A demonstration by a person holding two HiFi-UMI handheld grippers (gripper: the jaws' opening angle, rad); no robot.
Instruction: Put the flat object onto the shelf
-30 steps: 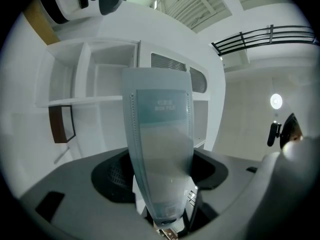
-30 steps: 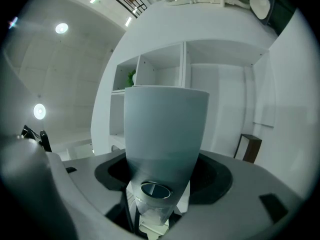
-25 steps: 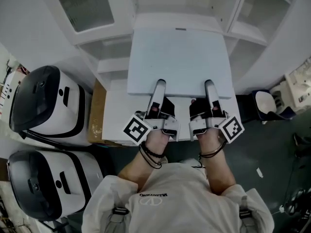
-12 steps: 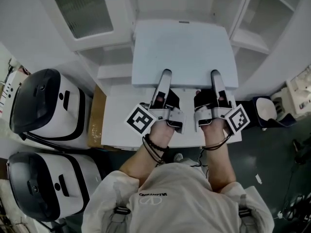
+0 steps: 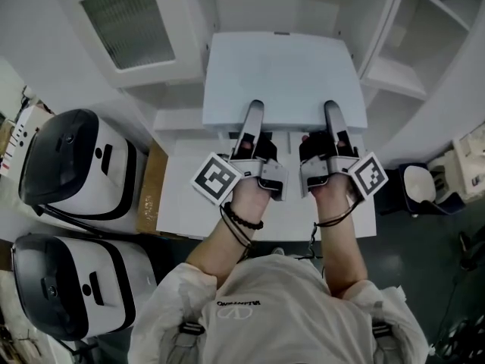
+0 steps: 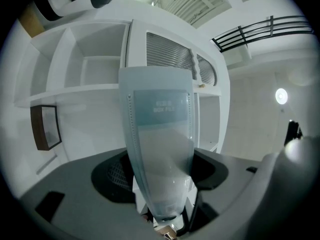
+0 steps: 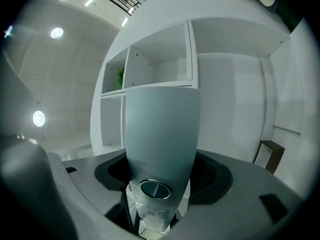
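Now, left gripper: jaws wide, clamped on the near edge of the flat object, one jaw above, one below.
Right gripper: same clamp on the same edge, near the left one.
Flat object: held level in the air, far edge toward the shelf; cannot tell if it has reached a board.
Risk, sag: both grips sit on one edge, so the long overhang could tip the far end down.
Risk, collision: the far edge could strike a board or the open door if height is misjudged.
Risk, skew: one hand leading could twist the smooth cover out of a clamp.
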